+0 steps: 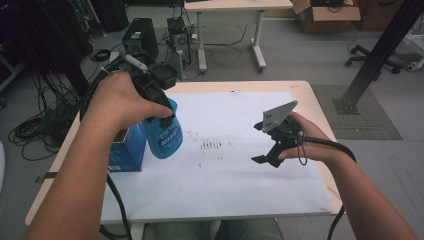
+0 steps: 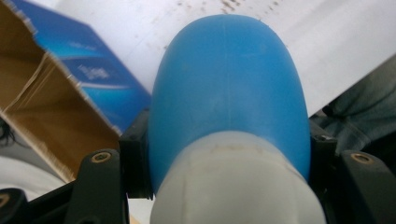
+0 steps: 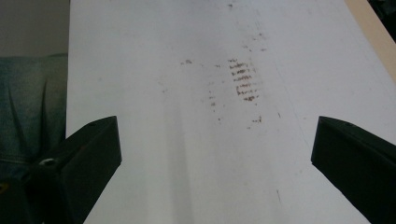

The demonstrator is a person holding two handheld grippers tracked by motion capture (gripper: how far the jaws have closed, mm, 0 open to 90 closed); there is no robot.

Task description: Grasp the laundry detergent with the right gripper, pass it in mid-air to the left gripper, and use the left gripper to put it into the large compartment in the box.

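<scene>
Now left gripper (image 1: 162,112) clamps blue bottle (image 1: 164,135) beside open blue carton (image 1: 127,150); right gripper (image 1: 272,145) wide, empty.

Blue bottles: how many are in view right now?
1. The blue bottle hangs clamped at its neck in the left gripper, at the table's left side, just right of the open blue box. Whether the box hides another cannot be told.
</scene>
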